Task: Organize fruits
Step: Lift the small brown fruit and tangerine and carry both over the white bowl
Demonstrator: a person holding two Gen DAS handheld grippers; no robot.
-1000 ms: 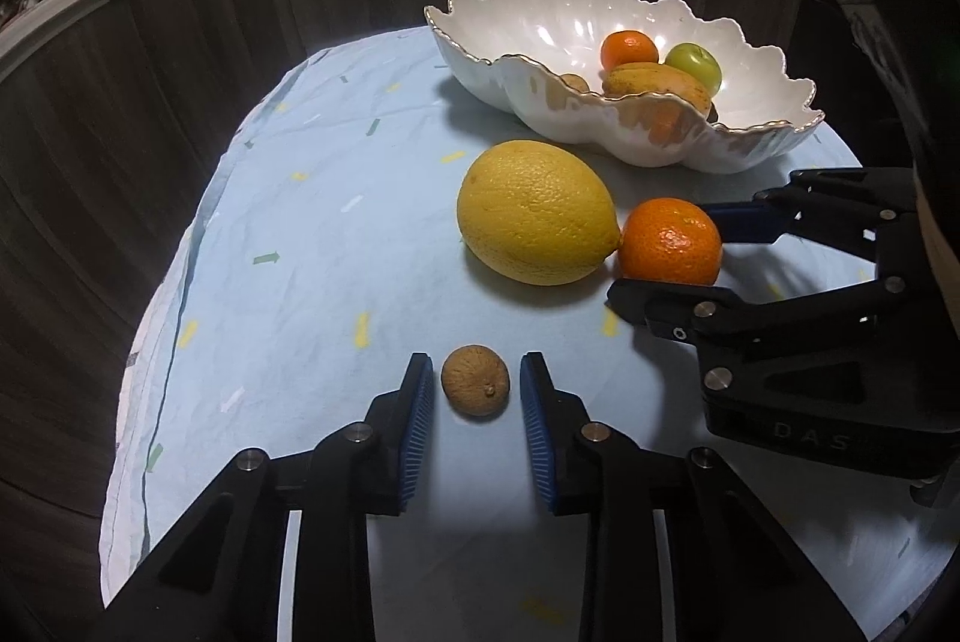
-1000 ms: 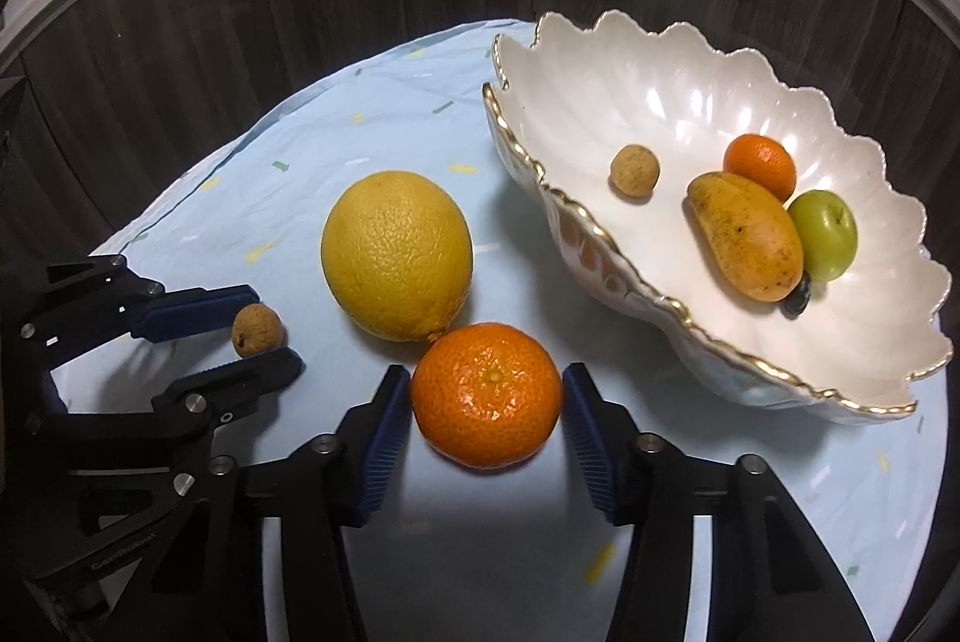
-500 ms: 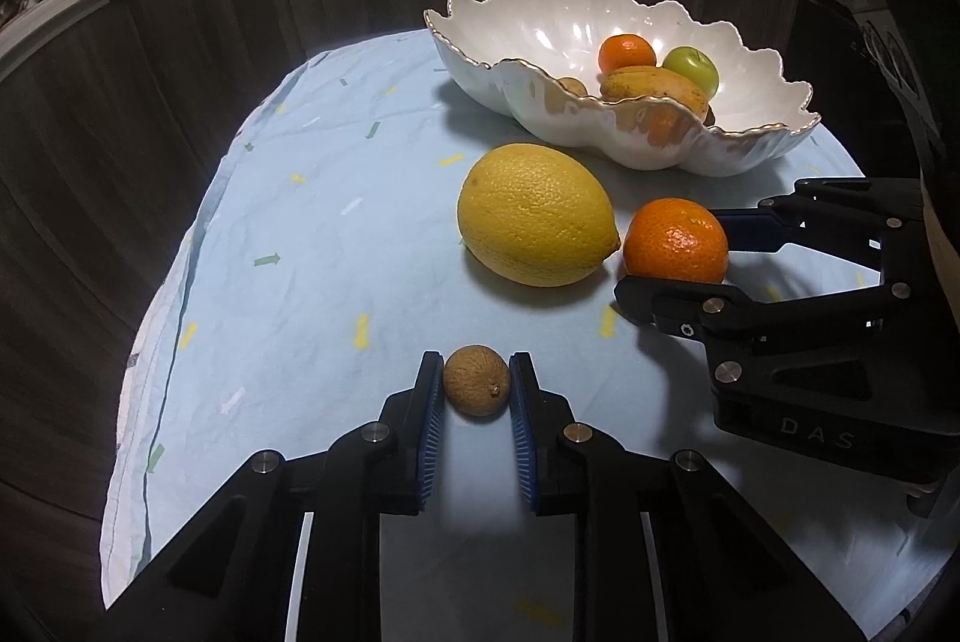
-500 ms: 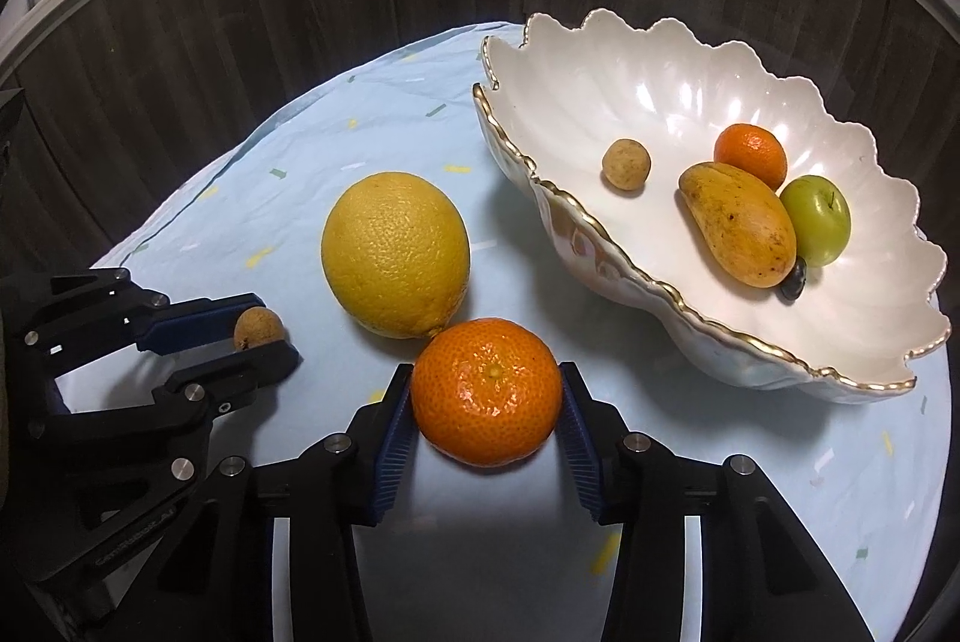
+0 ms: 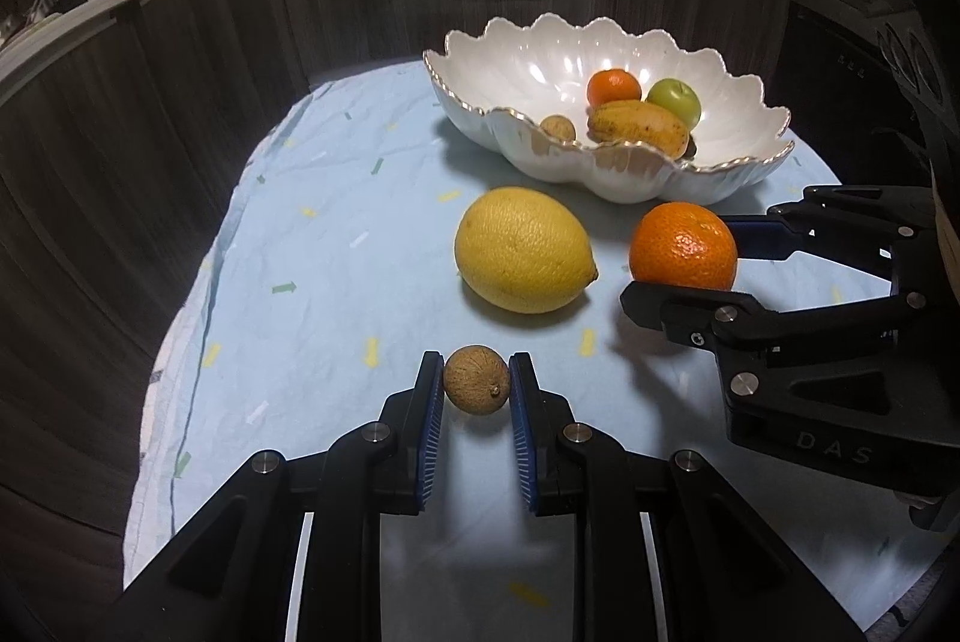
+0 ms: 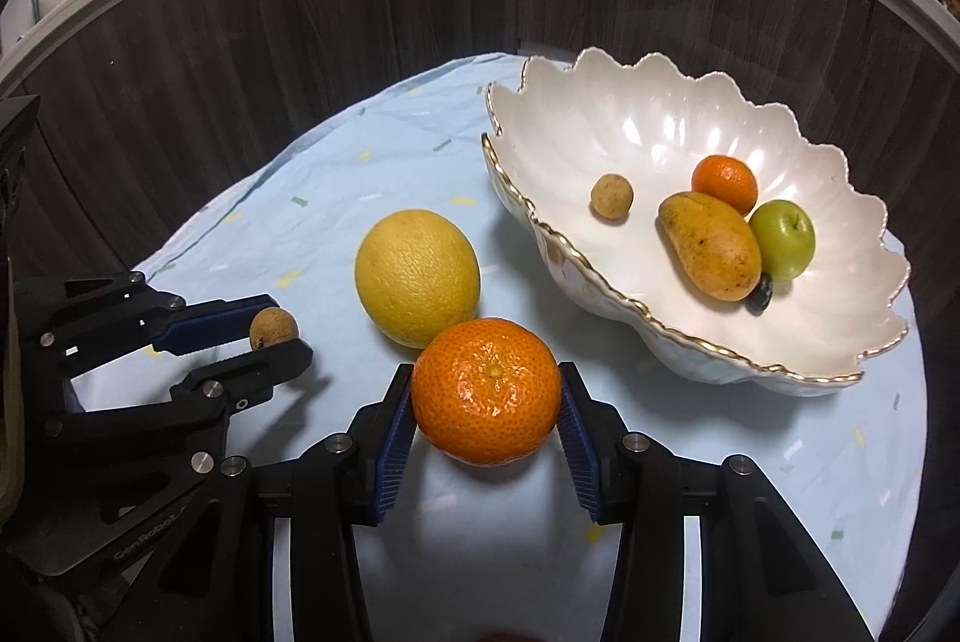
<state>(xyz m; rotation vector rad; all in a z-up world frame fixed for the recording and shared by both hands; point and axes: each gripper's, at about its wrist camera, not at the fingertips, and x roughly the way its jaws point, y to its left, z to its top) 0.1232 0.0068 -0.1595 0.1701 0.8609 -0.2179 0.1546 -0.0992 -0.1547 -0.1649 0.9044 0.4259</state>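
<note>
Item 1. Left gripper: entered from the bottom centre of the left wrist view, fingers pointing up-frame, level with the cloth. Jaws were closed on the small brown fruit, both blue pads touching its sides. In the right wrist view the same gripper reached in from the left edge, fingers pointing right, the brown fruit pinched at their tips.

Item 2. Right gripper: entered from the bottom centre of the right wrist view, fingers pointing up-frame. Jaws were clamped on the large orange, pads pressed to its left and right flanks. In the left wrist view it came in from the right edge, fingers pointing left, holding the orange just in front of the bowl (whether the orange had cleared the cloth could not be told).

Item 3. Big yellow citrus: lay on the cloth at mid-frame, between the two held fruits, touching neither gripper; seen also in the right wrist view, partly behind the orange.

Item 4. White scalloped bowl, gold-rimmed: stood in the right half of the right wrist view, upper centre of the left wrist view. Contents: a small brown fruit, a small orange, a mango, a green apple and a dark berry (tucked under the mango's lower end).

Item 5. Pale blue cloth, flecked: covered the table beneath all of the above.
</note>
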